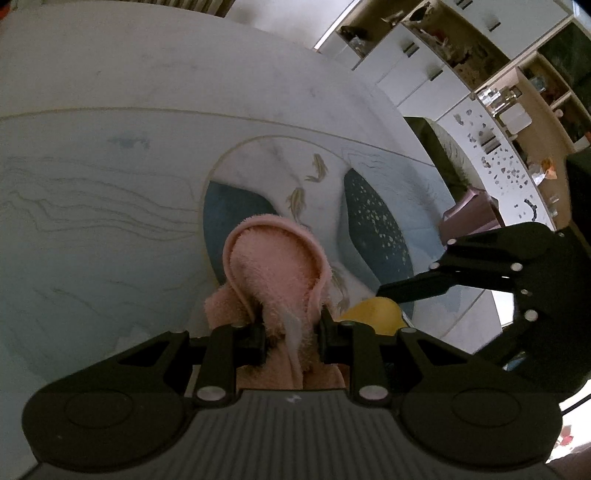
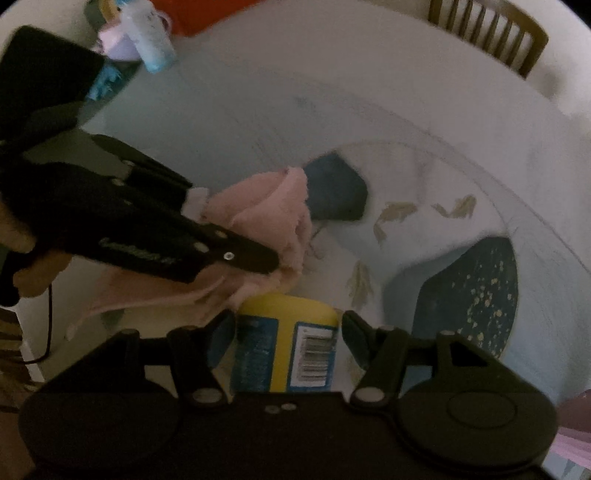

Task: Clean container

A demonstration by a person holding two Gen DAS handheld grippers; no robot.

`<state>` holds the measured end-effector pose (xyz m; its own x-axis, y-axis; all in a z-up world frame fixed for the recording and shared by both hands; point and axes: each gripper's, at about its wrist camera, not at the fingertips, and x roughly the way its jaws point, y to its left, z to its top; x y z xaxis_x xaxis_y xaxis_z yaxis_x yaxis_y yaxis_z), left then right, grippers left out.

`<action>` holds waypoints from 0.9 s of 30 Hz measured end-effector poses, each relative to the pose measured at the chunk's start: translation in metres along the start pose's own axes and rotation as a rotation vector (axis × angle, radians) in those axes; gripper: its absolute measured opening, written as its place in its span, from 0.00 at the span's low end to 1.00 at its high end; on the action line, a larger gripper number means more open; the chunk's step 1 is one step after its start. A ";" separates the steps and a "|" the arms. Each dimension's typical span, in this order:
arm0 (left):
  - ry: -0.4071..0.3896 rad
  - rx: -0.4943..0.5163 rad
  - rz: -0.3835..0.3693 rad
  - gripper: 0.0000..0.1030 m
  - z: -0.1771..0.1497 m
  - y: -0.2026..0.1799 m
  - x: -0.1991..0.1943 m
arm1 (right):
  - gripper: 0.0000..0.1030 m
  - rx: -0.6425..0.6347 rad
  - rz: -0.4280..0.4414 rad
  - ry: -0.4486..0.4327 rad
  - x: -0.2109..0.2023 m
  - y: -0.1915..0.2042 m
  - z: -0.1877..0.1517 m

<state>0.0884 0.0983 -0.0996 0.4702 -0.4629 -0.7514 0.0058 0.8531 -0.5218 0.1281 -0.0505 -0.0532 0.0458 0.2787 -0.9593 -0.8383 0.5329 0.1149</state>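
Container: a yellow container with blue labels and a barcode is seen upright on the counter, between the fingers of the right gripper; its base is hidden behind the gripper body.
Counter: a pale round counter printed with fish and dark blue shapes is shown; its far edge is cut off in the right wrist view.
Cloth: a pink fluffy cloth is bunched just beside the container's top; contact cannot be made out.
Left gripper: the left gripper is clenched on the cloth.
Right gripper: the right gripper straddles the container, fingers released, a small gap visible on each side.
Background: a blurred bottle and a chair are seen at the counter's far side.
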 end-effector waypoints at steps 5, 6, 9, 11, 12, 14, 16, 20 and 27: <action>-0.002 -0.006 0.000 0.23 0.000 0.002 0.001 | 0.62 0.033 0.013 0.091 0.013 -0.002 0.009; -0.002 -0.008 -0.001 0.23 0.000 0.002 0.001 | 0.61 0.036 0.010 0.099 0.015 -0.002 0.010; -0.003 -0.013 -0.004 0.23 0.000 0.004 0.001 | 0.60 0.013 -0.002 0.094 0.012 0.003 0.008; -0.003 -0.014 0.000 0.23 0.001 0.003 0.000 | 0.60 0.010 0.000 0.071 0.006 0.004 0.002; -0.005 -0.017 0.004 0.23 0.001 0.003 -0.001 | 0.60 0.012 -0.004 0.057 0.002 0.005 0.000; -0.010 -0.027 0.009 0.23 0.002 0.004 -0.003 | 0.60 -0.004 -0.015 0.003 -0.010 0.008 -0.005; -0.013 -0.031 0.012 0.23 0.002 0.006 -0.006 | 0.60 -0.018 -0.039 -0.072 -0.025 0.013 -0.012; -0.013 -0.020 0.020 0.23 0.002 0.004 -0.010 | 0.60 -0.060 -0.059 -0.269 -0.052 0.019 -0.033; -0.046 0.012 -0.045 0.23 0.006 -0.014 -0.038 | 0.60 -0.035 -0.077 -0.355 -0.060 0.020 -0.064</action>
<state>0.0762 0.1050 -0.0612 0.5089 -0.4898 -0.7079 0.0380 0.8344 -0.5499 0.0742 -0.1075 -0.0097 0.2900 0.5018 -0.8149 -0.8428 0.5373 0.0310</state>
